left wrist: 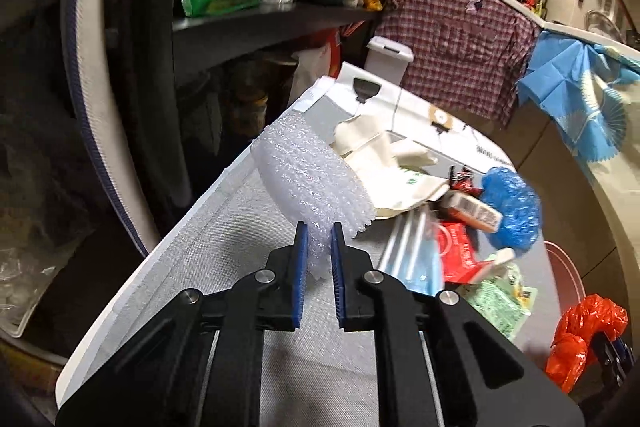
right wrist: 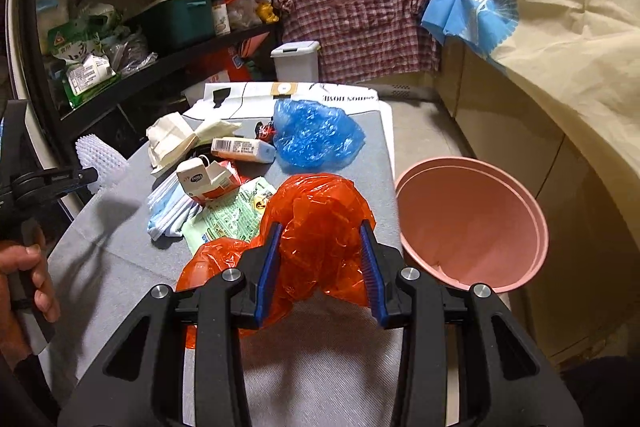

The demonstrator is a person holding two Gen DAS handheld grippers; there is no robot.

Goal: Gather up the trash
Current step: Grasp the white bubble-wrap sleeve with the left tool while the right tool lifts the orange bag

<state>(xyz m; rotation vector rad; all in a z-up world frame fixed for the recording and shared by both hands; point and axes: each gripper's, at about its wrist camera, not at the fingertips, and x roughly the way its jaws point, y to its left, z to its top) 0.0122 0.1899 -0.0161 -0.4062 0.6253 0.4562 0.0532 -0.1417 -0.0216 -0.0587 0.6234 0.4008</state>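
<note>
1. Two pieces of trash are in the grippers: a white foam net sleeve (left wrist: 308, 183) and a crumpled orange plastic bag (right wrist: 316, 235).
2. The left gripper (left wrist: 319, 247) has its blue pads nearly together, pinching the lower edge of the foam sleeve, which is raised above the left edge of the grey cloth-covered table (left wrist: 224, 247).
3. The right gripper (right wrist: 320, 259) is partly closed, its pads pressing both sides of the orange bag near the table's right edge.
4. Loose trash lies in the middle of the table: a blue plastic bag (right wrist: 316, 135), a small carton (right wrist: 206, 183), a flat box with a barcode (right wrist: 244, 149), a face mask (right wrist: 168, 211), a green printed wrapper (right wrist: 228, 219) and cream paper bags (right wrist: 176, 143).
5. A pink basin (right wrist: 472, 223) sits just beside the table's right edge, close to the orange bag.
6. Behind stand dark shelves (right wrist: 160, 67), a small lidded bin (right wrist: 296, 61) and a checked cloth (right wrist: 360, 19).
</note>
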